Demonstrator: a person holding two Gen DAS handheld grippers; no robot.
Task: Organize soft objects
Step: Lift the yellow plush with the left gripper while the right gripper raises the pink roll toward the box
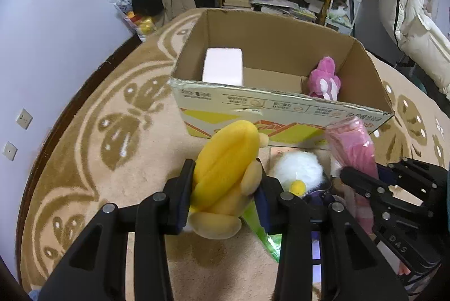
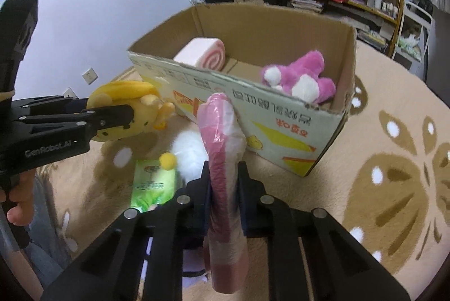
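Two toys are in hand, my left claw [image 1: 225, 185] clamped on the yellow plush [image 1: 222, 174] and my right claw [image 2: 225, 188] on the wrapped pink roll [image 2: 225, 160], both near the cardboard box [image 1: 281, 104], so I judge the next move is lifting them over its near wall.

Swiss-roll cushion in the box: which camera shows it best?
Right wrist. There the swiss-roll cushion shows its pink spiral end and pale top above the cardboard box wall. Left wrist shows the cushion only as a plain white block, spiral hidden.
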